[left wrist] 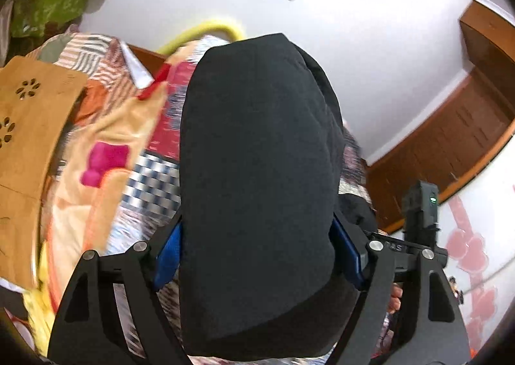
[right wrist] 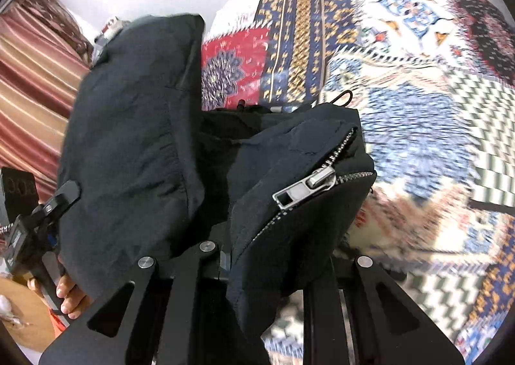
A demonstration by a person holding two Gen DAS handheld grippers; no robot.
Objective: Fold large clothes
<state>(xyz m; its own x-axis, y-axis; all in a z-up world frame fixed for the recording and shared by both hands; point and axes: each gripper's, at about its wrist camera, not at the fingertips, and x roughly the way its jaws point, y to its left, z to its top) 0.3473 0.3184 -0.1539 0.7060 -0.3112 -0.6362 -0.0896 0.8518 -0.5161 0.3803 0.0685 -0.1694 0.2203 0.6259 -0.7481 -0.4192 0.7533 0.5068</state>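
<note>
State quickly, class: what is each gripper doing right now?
Left gripper: shut on a thick bundle of the black jacket.
Right gripper: shut on the jacket's zipper edge.

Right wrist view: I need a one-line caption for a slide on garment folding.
Right gripper pinching a black zippered jacket above a patterned quilt, left gripper holding its other bulky end.

White walls [left wrist: 370, 43]; dark wooden door [left wrist: 450, 146]; patchwork bedspread [right wrist: 418, 75]; striped curtain [right wrist: 32, 75].

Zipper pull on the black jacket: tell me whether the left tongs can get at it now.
Probably not. The left tongs are full of bulky black jacket; the zipper pull lies by the right tongs.
</note>
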